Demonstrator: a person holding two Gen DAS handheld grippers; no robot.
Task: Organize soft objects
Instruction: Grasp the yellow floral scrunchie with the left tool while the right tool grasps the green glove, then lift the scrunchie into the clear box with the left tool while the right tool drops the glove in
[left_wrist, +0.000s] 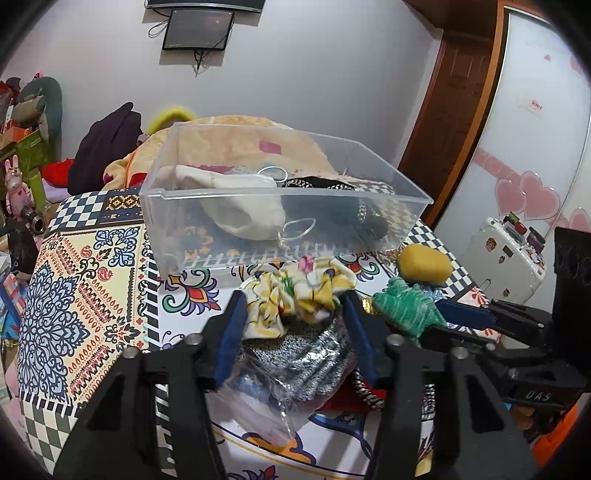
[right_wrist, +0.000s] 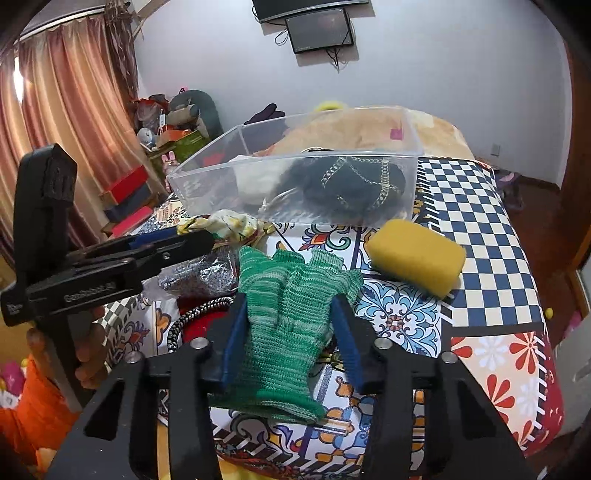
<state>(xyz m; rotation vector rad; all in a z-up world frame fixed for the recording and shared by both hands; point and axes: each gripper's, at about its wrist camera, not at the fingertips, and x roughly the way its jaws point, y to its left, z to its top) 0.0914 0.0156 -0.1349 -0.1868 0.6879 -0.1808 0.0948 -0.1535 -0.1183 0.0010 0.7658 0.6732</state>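
Your right gripper (right_wrist: 291, 332) brackets the green knitted glove (right_wrist: 288, 325), jaws wide, pads beside the knit without pinching it; the glove's long axis runs away from you, fingers toward the clear plastic bin (right_wrist: 295, 173). Your left gripper (left_wrist: 295, 321) stands wide around the yellow floral cloth (left_wrist: 295, 291), atop the silver-grey fabric (left_wrist: 306, 354). A yellow sponge (right_wrist: 415, 254) lies near the patterned bedspread's (right_wrist: 480, 221) right edge. A wall monitor (right_wrist: 319, 29) hangs beyond.

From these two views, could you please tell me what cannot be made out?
- Left wrist: items under the floral scrunchie, hidden by the left gripper.
- Right wrist: whether the right gripper actually pinches the green glove.
- Both: the clear box contents, blurred by its walls.
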